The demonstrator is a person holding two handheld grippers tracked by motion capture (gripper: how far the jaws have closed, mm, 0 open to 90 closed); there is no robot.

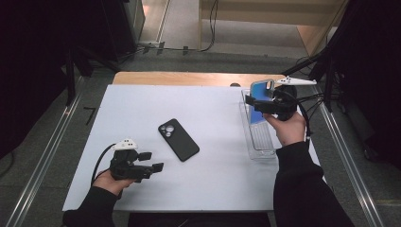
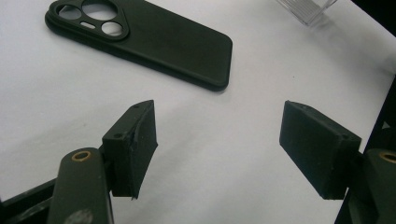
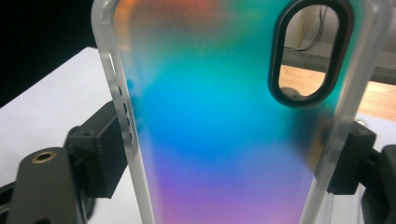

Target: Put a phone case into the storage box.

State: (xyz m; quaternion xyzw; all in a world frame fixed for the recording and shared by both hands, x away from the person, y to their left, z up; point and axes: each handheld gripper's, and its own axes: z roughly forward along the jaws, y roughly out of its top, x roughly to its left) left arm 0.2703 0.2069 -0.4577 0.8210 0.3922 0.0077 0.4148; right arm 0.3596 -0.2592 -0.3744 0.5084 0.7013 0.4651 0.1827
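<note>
A black phone case lies flat on the white sheet, camera cutout toward the far side; it shows again as the black phone case ahead of my left jaws. My left gripper rests near the front left, open, nothing between its jaws; in its own view my left gripper hovers over bare sheet. My right gripper is shut on an iridescent blue phone case, held upright above the clear tray. Up close the iridescent case stands between both pads, my right gripper clamping its frosted edges.
The clear tray stands along the sheet's right side; its corner shows in the left gripper view. Bare wood runs behind the sheet. Metal rails flank the table, and cables lie on the floor beyond.
</note>
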